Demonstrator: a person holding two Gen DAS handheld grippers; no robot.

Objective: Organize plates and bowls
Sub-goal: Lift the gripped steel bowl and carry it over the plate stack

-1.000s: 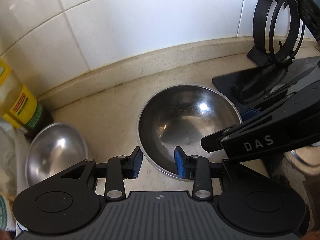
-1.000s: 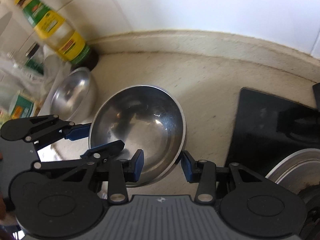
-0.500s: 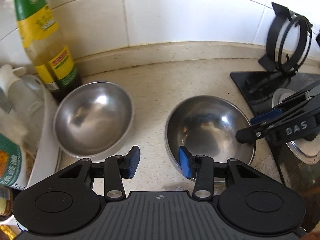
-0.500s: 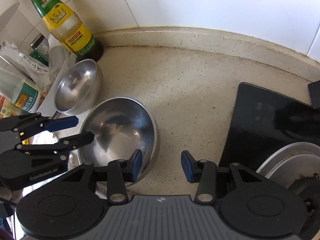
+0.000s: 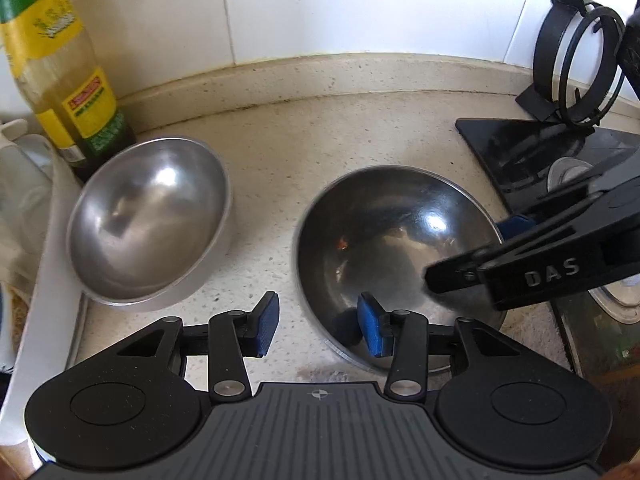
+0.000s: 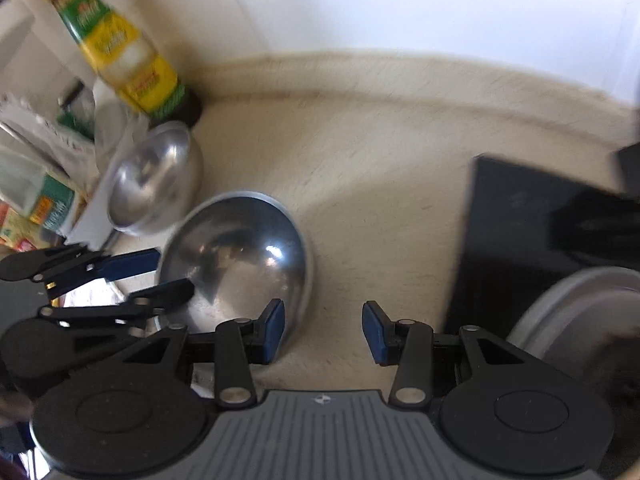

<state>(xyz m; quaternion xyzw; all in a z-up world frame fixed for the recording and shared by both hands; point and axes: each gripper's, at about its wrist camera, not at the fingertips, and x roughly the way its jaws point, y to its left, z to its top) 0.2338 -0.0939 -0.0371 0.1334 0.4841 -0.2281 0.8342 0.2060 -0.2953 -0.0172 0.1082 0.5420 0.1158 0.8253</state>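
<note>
Two steel bowls sit on the beige counter. The larger bowl (image 5: 394, 248) is at centre right in the left wrist view and also shows in the right wrist view (image 6: 236, 260). The smaller bowl (image 5: 148, 220) sits to its left by the oil bottle, and shows in the right wrist view (image 6: 154, 180). My left gripper (image 5: 318, 324) is open, its right pad over the large bowl's near rim, its left pad outside. My right gripper (image 6: 323, 332) is open, its left pad at the bowl's right rim, holding nothing. The right wrist view is blurred.
A yellow-green oil bottle (image 5: 60, 72) stands at back left against the tiled wall. A black stove top (image 5: 532, 152) with a ring stand (image 5: 580, 68) lies right. A steel lid or plate (image 6: 576, 316) rests on the stove. Packets (image 6: 36, 184) crowd the left edge.
Both grippers have shifted from the large bowl's centre; the view pulled back and left so the small bowl and bottle came into sight. The right gripper has moved right of the bowl.
</note>
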